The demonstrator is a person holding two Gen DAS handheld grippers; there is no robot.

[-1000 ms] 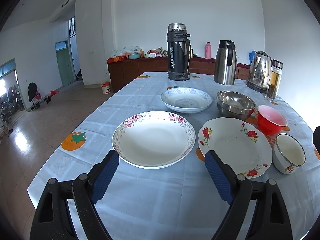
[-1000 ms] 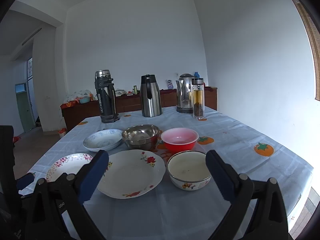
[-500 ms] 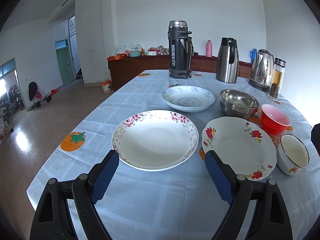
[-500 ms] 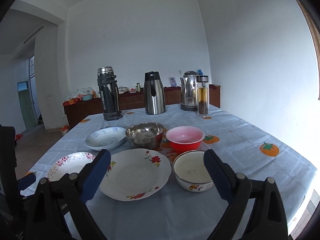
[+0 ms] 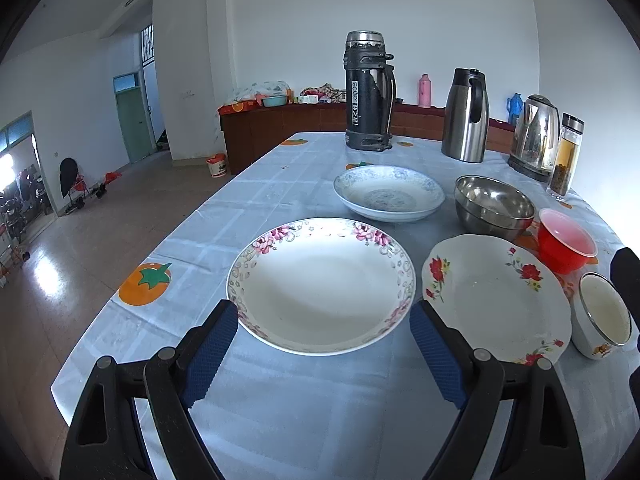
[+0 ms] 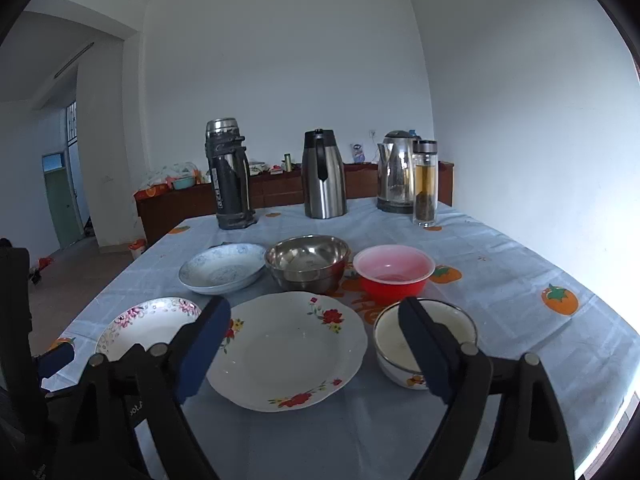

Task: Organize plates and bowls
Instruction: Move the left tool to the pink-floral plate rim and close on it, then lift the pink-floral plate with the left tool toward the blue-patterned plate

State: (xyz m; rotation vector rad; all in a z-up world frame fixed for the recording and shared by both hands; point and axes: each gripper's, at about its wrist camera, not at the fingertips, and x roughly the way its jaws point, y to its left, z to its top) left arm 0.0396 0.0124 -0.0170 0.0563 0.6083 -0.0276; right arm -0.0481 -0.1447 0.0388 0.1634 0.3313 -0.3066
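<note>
On the blue tablecloth lie a pink-flowered plate (image 5: pixel 322 286) (image 6: pixel 148 322), a red-flowered plate (image 5: pixel 496 298) (image 6: pixel 286 346), and a blue-patterned plate (image 5: pixel 389 193) (image 6: pixel 222 268). Beside them stand a steel bowl (image 5: pixel 494 206) (image 6: pixel 307 262), a red bowl (image 5: pixel 566 244) (image 6: pixel 393 273) and a white enamel bowl (image 5: pixel 604 316) (image 6: pixel 404 334). My left gripper (image 5: pixel 324 350) is open and empty, just short of the pink-flowered plate. My right gripper (image 6: pixel 316 346) is open and empty, above the near edge of the red-flowered plate.
At the table's far end stand a black thermos (image 5: pixel 368 92) (image 6: pixel 230 174), a steel jug (image 5: pixel 466 116) (image 6: pixel 323 174), an electric kettle (image 5: pixel 534 136) (image 6: pixel 396 172) and a glass tea bottle (image 5: pixel 566 154) (image 6: pixel 425 183). The table's left edge (image 5: pixel 132 292) drops to open floor.
Both grippers have edged forward and slightly lower toward the plates. Both stayed open. Nothing on the table has moved.
</note>
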